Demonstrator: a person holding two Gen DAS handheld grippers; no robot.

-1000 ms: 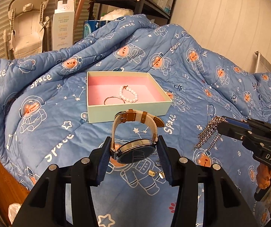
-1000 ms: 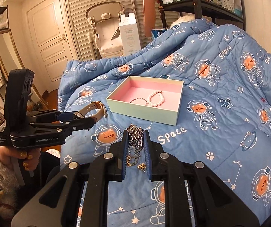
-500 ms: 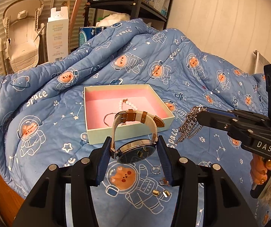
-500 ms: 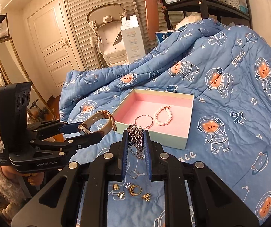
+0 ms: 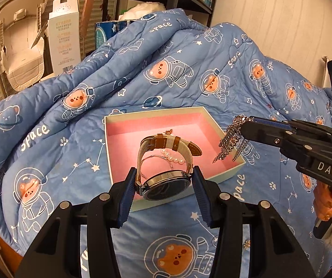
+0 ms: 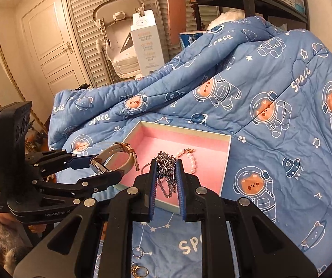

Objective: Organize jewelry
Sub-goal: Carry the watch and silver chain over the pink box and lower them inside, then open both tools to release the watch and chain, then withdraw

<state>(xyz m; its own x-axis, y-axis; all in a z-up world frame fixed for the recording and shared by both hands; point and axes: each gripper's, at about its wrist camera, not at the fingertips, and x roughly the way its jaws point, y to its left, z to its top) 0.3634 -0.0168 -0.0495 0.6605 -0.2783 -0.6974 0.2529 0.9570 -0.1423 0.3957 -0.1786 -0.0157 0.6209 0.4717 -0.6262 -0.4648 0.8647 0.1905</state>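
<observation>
Both claws have advanced over the box (image 5: pixel 231 176), left claw (image 5: pixel 163 185) clamping the watch (image 5: pixel 166 183), right claw (image 6: pixel 167 173) pinching the chain (image 6: pixel 166 164).

Home bedroom, bed under a blue astronaut-bear quilt (image 5: pixel 189 69), panelled door (image 6: pixel 50 39), black storage shelves (image 6: pixel 270 0)

We see the box (image 5: pixel 142 205) on the quilt (image 5: pixel 50 120), pearl bracelet (image 5: pixel 174 158) inside, rings (image 6: pixel 140 271) in front.
</observation>
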